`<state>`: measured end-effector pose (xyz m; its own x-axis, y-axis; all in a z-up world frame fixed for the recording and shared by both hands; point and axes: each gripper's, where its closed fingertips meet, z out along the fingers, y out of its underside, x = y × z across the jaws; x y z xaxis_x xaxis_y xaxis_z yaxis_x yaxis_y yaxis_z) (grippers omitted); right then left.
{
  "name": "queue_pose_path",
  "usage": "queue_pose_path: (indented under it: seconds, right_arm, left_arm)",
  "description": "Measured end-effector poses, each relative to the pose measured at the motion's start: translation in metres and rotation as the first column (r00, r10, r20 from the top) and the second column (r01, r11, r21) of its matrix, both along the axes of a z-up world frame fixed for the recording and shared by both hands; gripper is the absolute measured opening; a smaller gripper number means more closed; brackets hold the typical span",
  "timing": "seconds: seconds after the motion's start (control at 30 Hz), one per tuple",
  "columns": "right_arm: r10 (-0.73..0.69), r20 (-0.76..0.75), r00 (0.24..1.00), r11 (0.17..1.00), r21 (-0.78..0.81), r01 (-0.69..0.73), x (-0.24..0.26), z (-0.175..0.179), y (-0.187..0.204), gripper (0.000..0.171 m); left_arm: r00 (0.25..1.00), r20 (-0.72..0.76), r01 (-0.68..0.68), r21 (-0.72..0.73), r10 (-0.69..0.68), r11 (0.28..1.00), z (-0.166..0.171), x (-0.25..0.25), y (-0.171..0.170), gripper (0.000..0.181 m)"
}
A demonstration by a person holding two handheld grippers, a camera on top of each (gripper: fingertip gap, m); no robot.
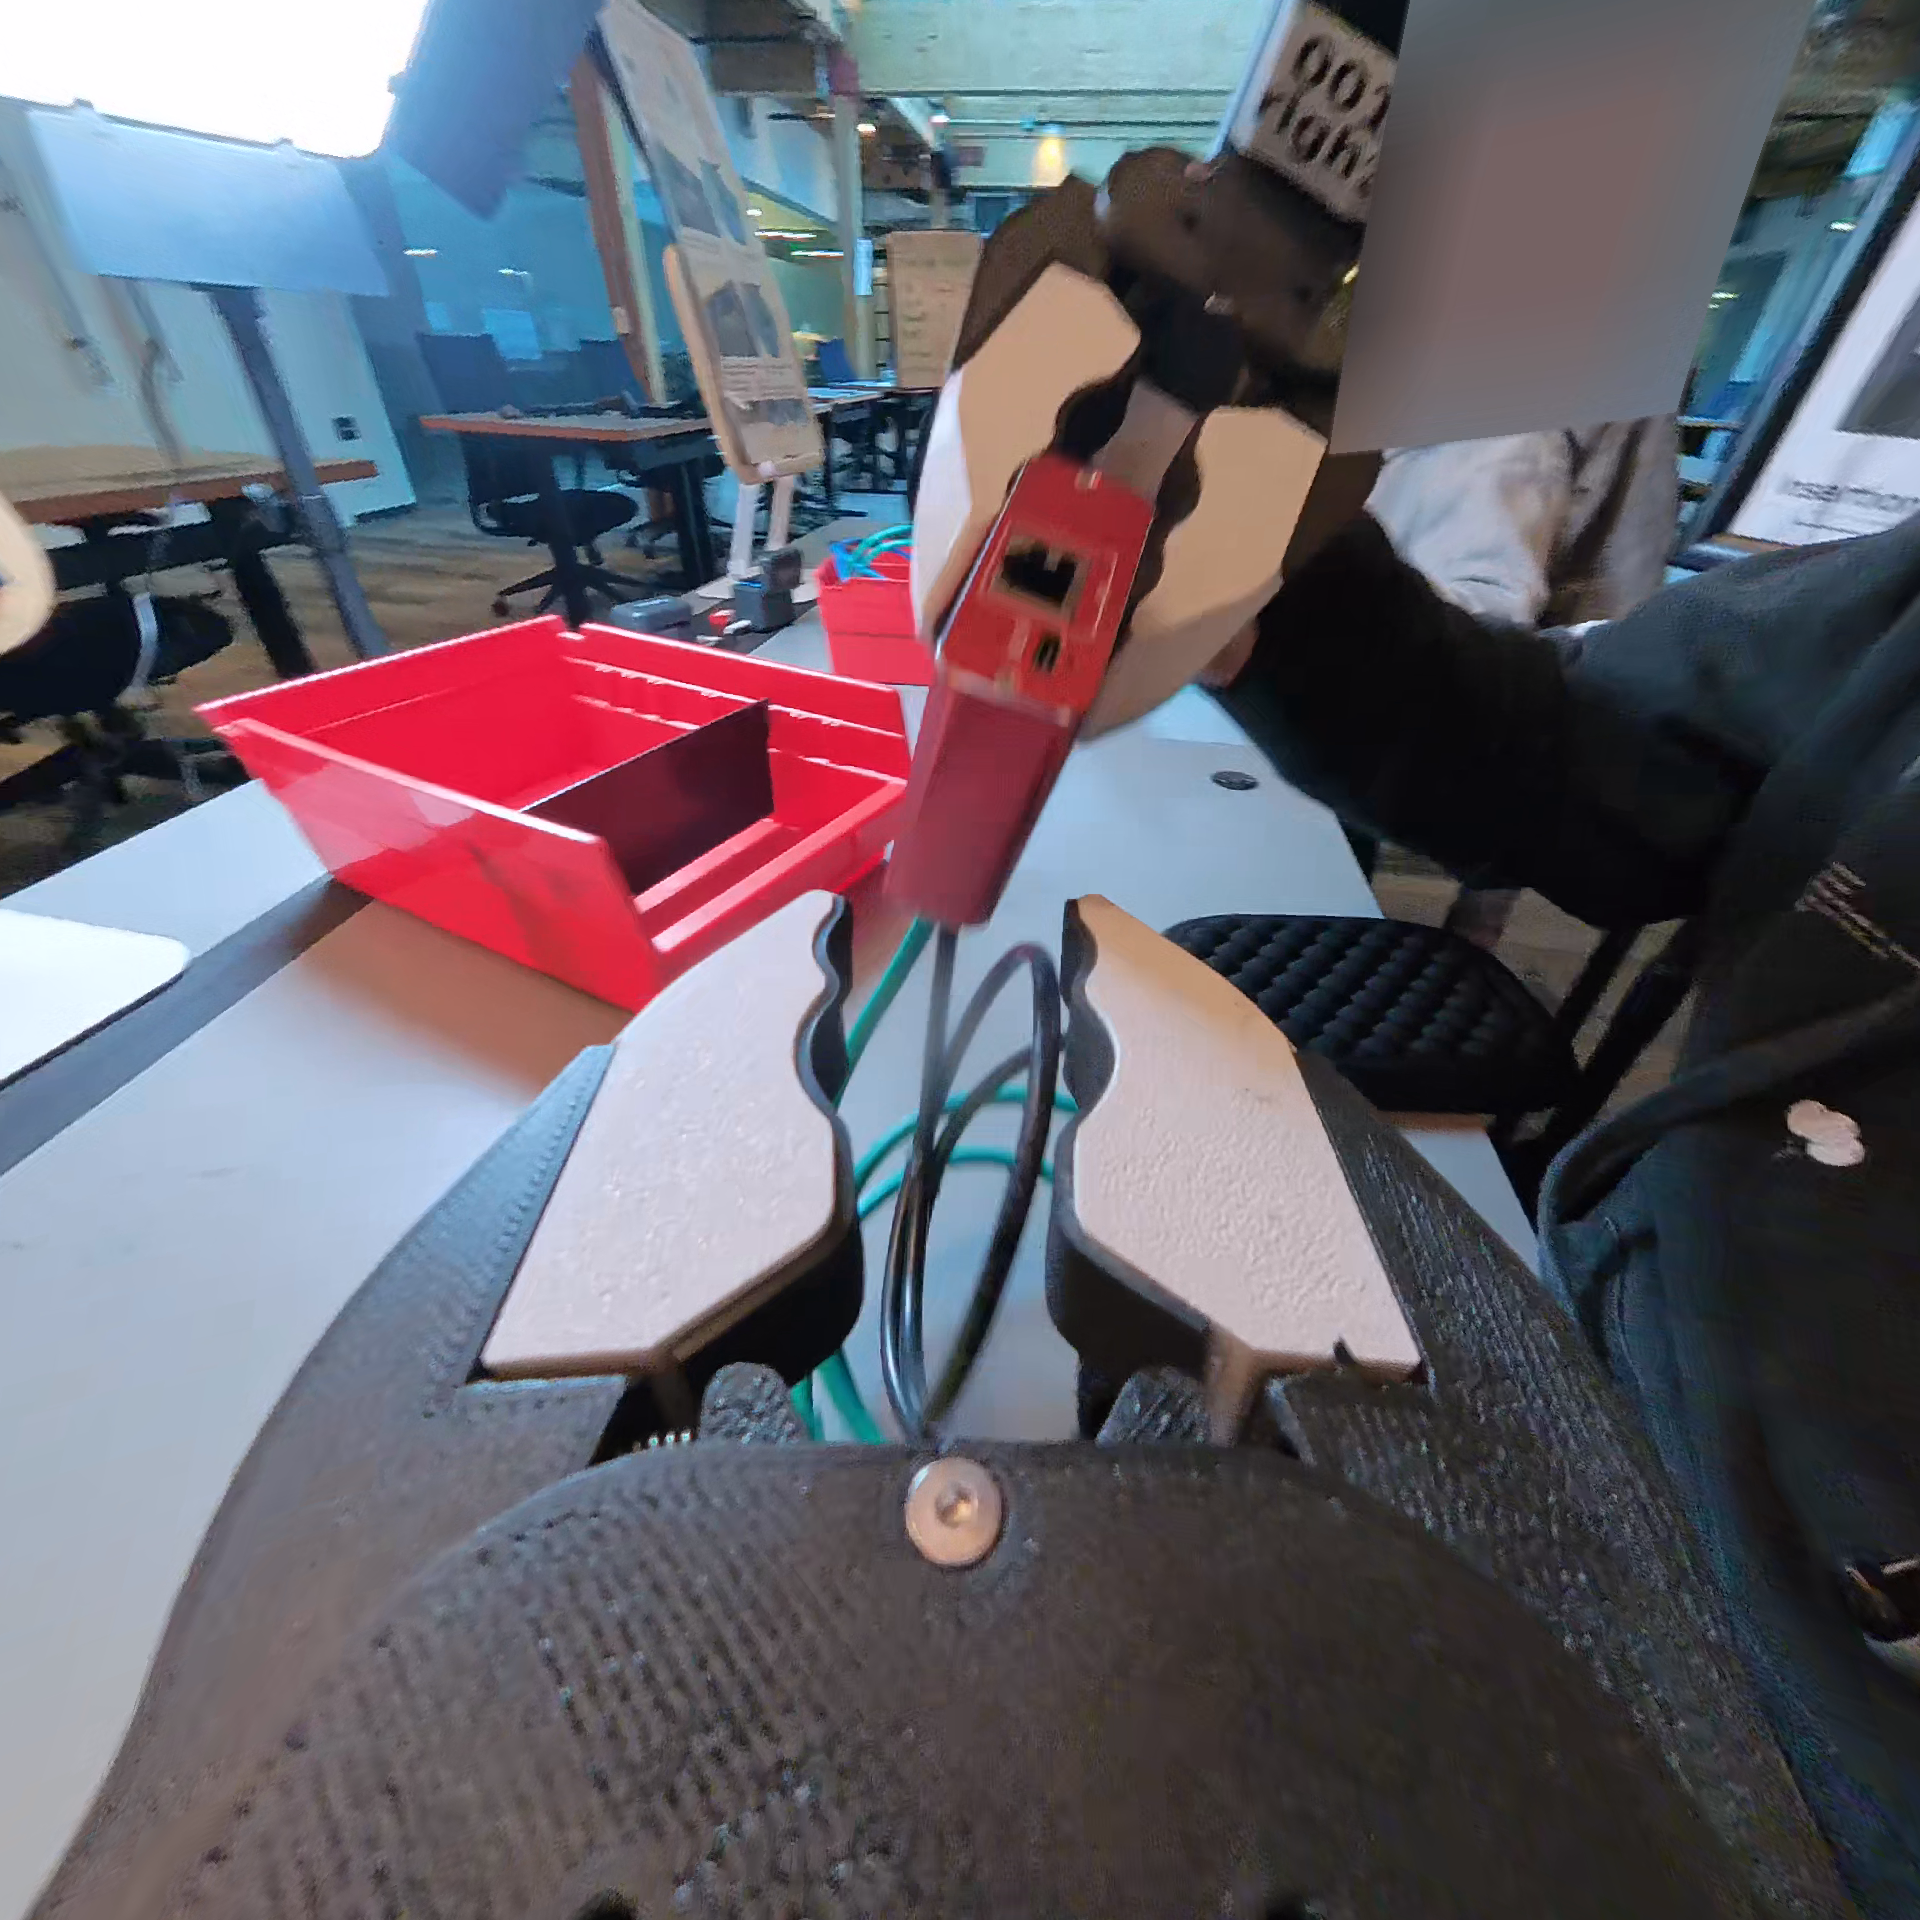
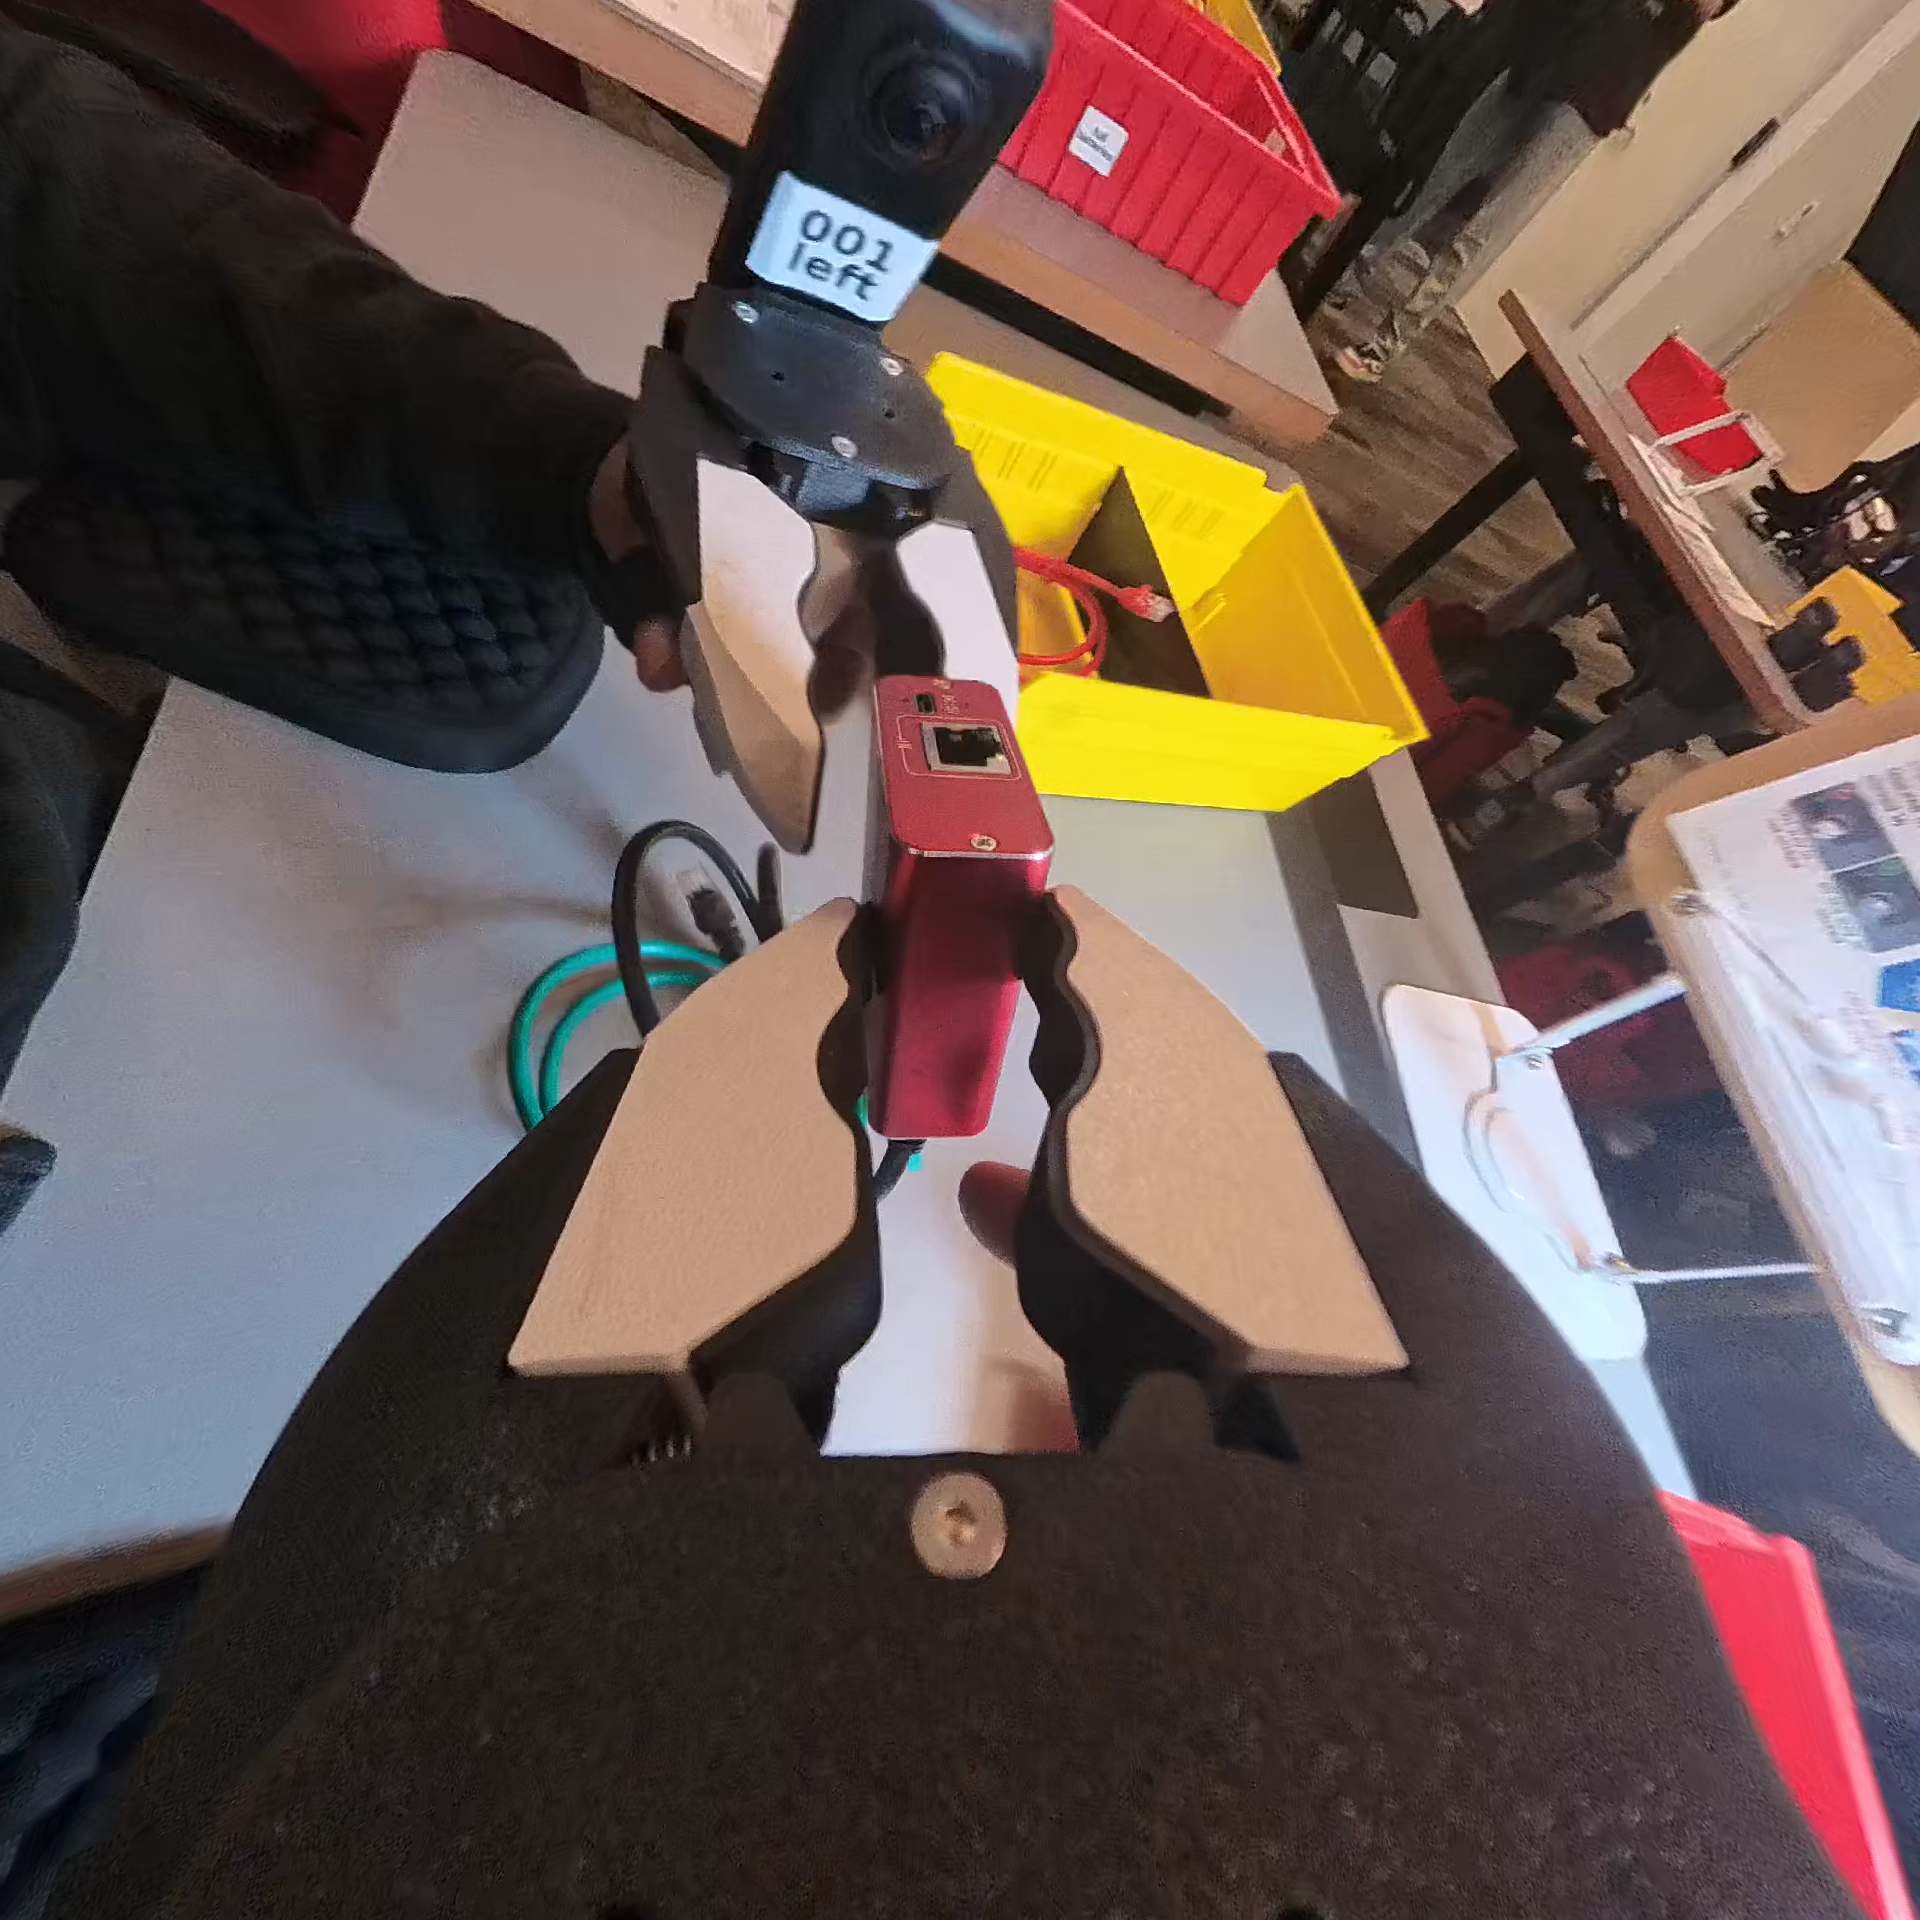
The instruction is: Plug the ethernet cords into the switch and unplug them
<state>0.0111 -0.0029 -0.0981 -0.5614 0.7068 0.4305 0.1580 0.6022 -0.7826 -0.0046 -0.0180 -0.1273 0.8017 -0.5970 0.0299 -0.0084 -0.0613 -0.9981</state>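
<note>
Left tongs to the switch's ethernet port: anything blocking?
Nothing visible. The right tongs hold the red switch by its sides, off the table; its port faces the open, empty left tongs. The black cord and green cord lie below.

Beyond the pale grey worktop (image 1: 187, 1195) ahead of the gripper lies an open office with wood-topped desks (image 1: 582, 426) and black swivel chairs (image 1: 561, 520) on a wood-look floor (image 1: 436, 582), a bright window (image 1: 208, 62) upper left, and ceiling lamps (image 1: 1049, 151) glowing far back.
</note>
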Motion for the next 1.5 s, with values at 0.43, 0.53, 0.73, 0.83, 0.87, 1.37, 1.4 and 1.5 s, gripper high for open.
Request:
queue_pose_path:
  seconds: [0.43, 0.53, 0.73, 0.83, 0.87, 1.37, 1.4, 1.5]
  right_arm:
    - [-0.253, -0.074, 0.965, 0.939, 0.223, 0.263, 0.013, 0.106, 0.089, 0.027]
    - [-0.297, -0.134, 0.945, 0.888, 0.326, 0.325, 0.012, 0.112, 0.103, 0.027]
    - [-0.224, -0.091, 0.97, 0.837, 0.492, 0.24, 0.001, 0.067, 0.07, 0.027]
    - [-0.164, -0.029, 0.986, 0.858, 0.49, 0.157, -0.013, 0.035, 0.042, 0.027]
    - [-0.151, -0.016, 0.988, 0.858, 0.495, 0.139, -0.017, 0.026, 0.035, 0.027]
    - [-0.193, -0.219, 0.956, 0.979, 0.027, 0.204, -0.021, 0.01, 0.024, 0.056]
    - [-0.213, -0.228, 0.95, 0.977, -0.027, 0.213, -0.018, 0.006, 0.024, 0.056]
    - [-0.24, -0.191, 0.952, 0.962, -0.181, 0.206, -0.018, -0.012, 0.012, 0.052]
  left_arm:
    - [0.946, -0.014, -0.323, -0.028, 0.323, 0.946, -0.03, -0.058, -0.017, 0.033]
    - [0.932, -0.059, -0.358, -0.016, 0.356, 0.934, -0.031, -0.062, -0.015, 0.033]
    - [0.894, -0.202, -0.375, 0.151, 0.4, 0.915, 0.015, -0.047, -0.003, 0.037]
    - [0.859, -0.342, -0.333, 0.194, 0.382, 0.923, 0.034, -0.029, 0.014, 0.046]
    - [0.836, -0.395, -0.324, 0.203, 0.38, 0.924, 0.035, -0.025, 0.021, 0.05]
    - [0.942, -0.203, -0.191, 0.327, 0.266, 0.925, 0.023, -0.05, 0.008, 0.029]
    - [0.955, -0.156, -0.191, 0.322, 0.251, 0.927, 0.025, -0.051, 0.007, 0.028]
    - [0.981, -0.018, -0.178, 0.308, 0.193, 0.935, 0.031, -0.052, 0.007, 0.027]
